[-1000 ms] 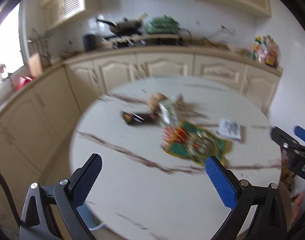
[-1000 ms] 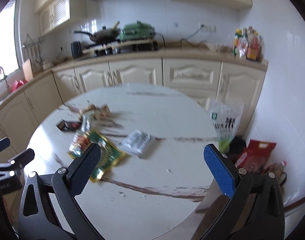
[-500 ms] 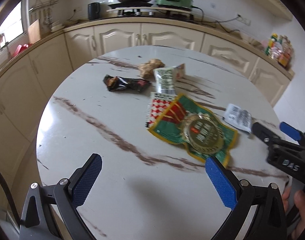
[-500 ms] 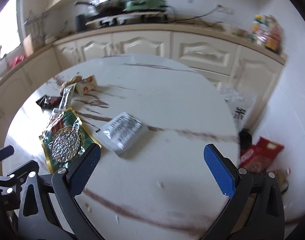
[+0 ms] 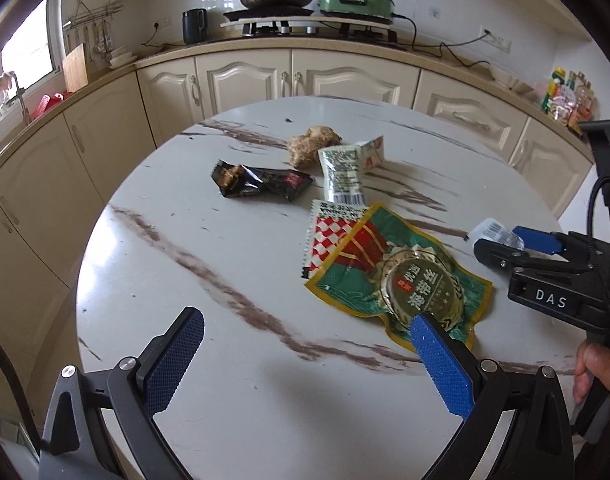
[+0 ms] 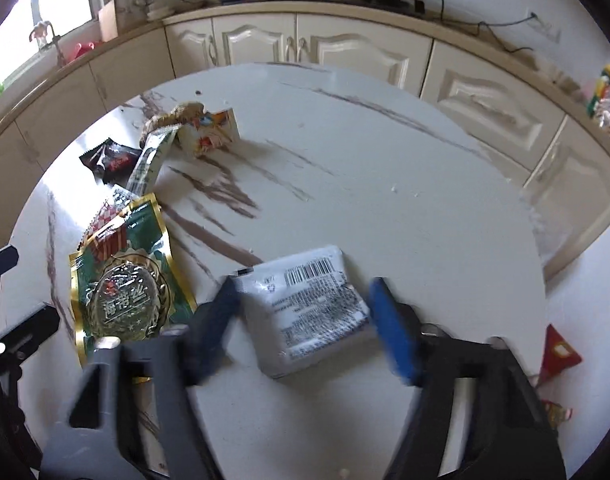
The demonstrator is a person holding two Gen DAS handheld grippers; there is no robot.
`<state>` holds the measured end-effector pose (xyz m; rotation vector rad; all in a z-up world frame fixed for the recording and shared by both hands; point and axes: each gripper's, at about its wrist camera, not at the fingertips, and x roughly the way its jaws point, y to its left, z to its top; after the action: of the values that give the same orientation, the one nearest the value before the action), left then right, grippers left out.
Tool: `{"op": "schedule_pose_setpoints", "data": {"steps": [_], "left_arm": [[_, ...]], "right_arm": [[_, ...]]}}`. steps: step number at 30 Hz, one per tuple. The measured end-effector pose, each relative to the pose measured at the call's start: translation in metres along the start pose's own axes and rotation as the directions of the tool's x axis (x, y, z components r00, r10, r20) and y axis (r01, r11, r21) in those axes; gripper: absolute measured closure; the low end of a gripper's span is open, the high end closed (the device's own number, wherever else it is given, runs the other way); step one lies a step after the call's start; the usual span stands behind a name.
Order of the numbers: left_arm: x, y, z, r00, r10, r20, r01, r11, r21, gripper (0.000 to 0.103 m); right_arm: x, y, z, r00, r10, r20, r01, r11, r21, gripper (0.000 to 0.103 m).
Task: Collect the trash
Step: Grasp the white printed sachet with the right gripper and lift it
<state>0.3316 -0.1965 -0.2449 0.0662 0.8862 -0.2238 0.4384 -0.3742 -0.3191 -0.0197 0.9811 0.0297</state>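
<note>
barely begun: right gripper (image 6: 305, 320), jaws just closing, straddles the white packet (image 6: 309, 312) beside the green pouch (image 5: 397, 276), pads not visibly pressing; left gripper (image 5: 305, 360) gapes empty nearby; other wrappers remain.

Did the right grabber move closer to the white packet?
Yes. The right gripper has come down toward the table; its jaws have just been closing, and now the white packet lies between them.
</note>
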Motion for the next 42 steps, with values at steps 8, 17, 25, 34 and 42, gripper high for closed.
{"op": "schedule_pose_setpoints", "data": {"steps": [8, 17, 25, 34, 42], "left_arm": [[-0.005, 0.009, -0.002, 1.0, 0.004, -0.01, -0.004, 1.0, -0.006, 0.001], [-0.014, 0.043, -0.017, 0.999, 0.03, -0.033, -0.032, 0.998, -0.047, 0.001], [-0.031, 0.068, -0.024, 0.999, 0.047, -0.027, -0.049, 0.996, -0.075, 0.001], [-0.041, 0.07, -0.03, 0.999, 0.033, -0.028, -0.035, 0.998, -0.046, 0.001], [-0.039, 0.067, -0.031, 0.999, 0.015, -0.045, -0.016, 0.999, -0.03, 0.001]], "right_arm": [[-0.015, 0.025, -0.013, 0.996, 0.081, 0.048, -0.077, 0.995, -0.067, 0.082], [-0.026, 0.055, -0.022, 0.983, 0.171, 0.062, -0.166, 0.982, -0.088, 0.094], [-0.036, 0.079, -0.031, 0.987, 0.149, 0.057, -0.144, 0.987, -0.076, 0.069], [-0.028, 0.097, -0.036, 0.99, 0.141, 0.023, -0.137, 0.984, -0.116, 0.046], [-0.027, 0.101, -0.036, 0.992, 0.119, 0.034, -0.112, 0.98, -0.165, 0.06]]}}
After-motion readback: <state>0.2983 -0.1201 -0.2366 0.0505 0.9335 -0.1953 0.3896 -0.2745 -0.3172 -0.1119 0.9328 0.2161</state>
